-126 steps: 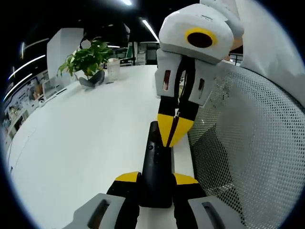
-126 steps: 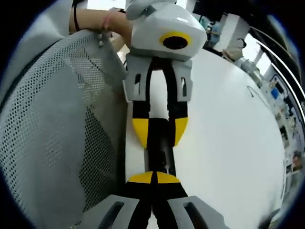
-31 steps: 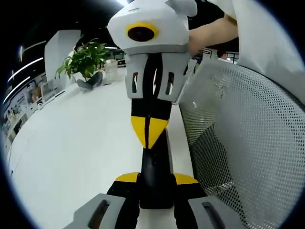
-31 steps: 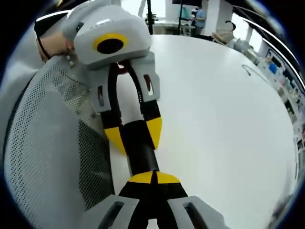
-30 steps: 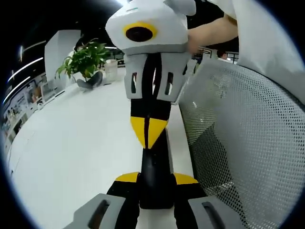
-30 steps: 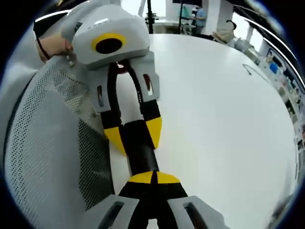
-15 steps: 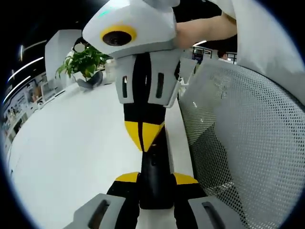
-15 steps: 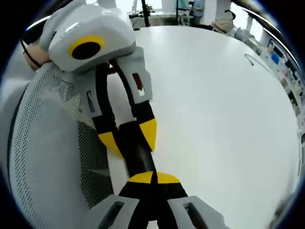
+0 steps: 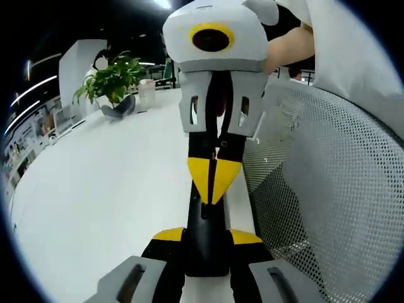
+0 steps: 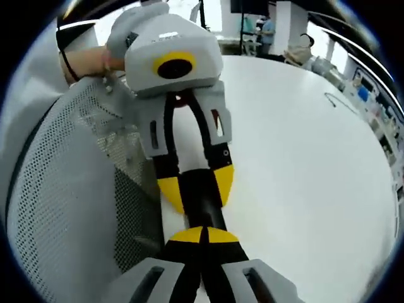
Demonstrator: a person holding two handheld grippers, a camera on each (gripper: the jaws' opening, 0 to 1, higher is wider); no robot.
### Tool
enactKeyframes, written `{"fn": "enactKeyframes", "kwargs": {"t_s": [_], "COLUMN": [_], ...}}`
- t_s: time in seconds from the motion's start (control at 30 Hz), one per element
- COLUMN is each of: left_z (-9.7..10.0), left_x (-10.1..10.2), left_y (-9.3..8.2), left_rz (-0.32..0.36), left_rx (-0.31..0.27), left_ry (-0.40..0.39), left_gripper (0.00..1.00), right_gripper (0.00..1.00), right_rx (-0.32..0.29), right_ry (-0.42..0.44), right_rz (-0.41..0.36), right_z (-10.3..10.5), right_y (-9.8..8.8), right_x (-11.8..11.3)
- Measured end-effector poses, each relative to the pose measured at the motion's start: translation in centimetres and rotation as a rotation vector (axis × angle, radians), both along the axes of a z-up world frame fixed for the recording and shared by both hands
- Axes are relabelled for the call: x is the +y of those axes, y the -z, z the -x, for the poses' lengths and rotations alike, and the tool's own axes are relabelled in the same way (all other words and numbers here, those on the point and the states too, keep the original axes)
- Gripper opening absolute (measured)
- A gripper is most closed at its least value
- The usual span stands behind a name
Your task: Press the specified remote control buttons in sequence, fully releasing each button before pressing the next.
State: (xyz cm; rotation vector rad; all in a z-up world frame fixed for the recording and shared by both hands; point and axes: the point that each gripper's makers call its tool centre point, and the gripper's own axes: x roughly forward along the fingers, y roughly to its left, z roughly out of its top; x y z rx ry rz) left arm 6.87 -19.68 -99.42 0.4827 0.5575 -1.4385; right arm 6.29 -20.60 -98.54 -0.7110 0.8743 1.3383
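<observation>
Two hand-held grippers: both closed
left hand-held gripper (image 9: 205,237): clamps remote (image 9: 205,243)
right hand-held gripper (image 10: 202,235): tips closed, on remote top, above desk (image 10: 303,158)

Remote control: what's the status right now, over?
Left tongs clamped on remote control. Right tongs shut, tips on it. Mesh chair back alongside, nothing blocking.
</observation>
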Motion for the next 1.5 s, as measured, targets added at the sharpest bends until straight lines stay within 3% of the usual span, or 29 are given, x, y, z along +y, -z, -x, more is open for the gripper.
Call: {"fn": "enactKeyframes", "kwargs": {"t_s": [0.17, 0.27, 0.57, 0.73, 0.87, 1.27, 1.5], "left_z": [0.00, -0.01, 0.00, -0.06, -0.06, -0.10, 0.00], "left_x": [-0.04, -0.03, -0.01, -0.03, -0.06, -0.09, -0.12], "left_y": [-0.03, 0.00, 0.00, -0.04, -0.06, -0.05, -0.03], "left_rz": [-0.001, -0.002, -0.003, -0.005, -0.005, -0.006, -0.007], "left_rx": [0.000, 0.000, 0.000, 0.000, 0.001, 0.000, 0.000], "left_ry": [0.000, 0.000, 0.002, 0.002, 0.000, 0.000, 0.001], "left_gripper": [0.25, 0.25, 0.25, 0.25, 0.25, 0.25, 0.25], "right_gripper": [0.00, 0.00, 0.00, 0.00, 0.00, 0.00, 0.00], "right_rx": [-0.092, -0.043, -0.079, -0.096, -0.073, -0.068, -0.106], "right_ry": [-0.042, -0.043, -0.076, -0.058, -0.019, -0.046, -0.086], "right_rz": [0.025, 0.017, 0.064, 0.066, 0.042, 0.039, 0.068], "right_z": [-0.79, -0.27, -0.49, -0.56, -0.62, -0.46, -0.36], "right_y": [-0.14, 0.19, 0.32, 0.27, 0.11, 0.11, 0.29], "right_x": [-0.12, 0.19, 0.24, 0.14, 0.06, 0.49, 0.55]}}
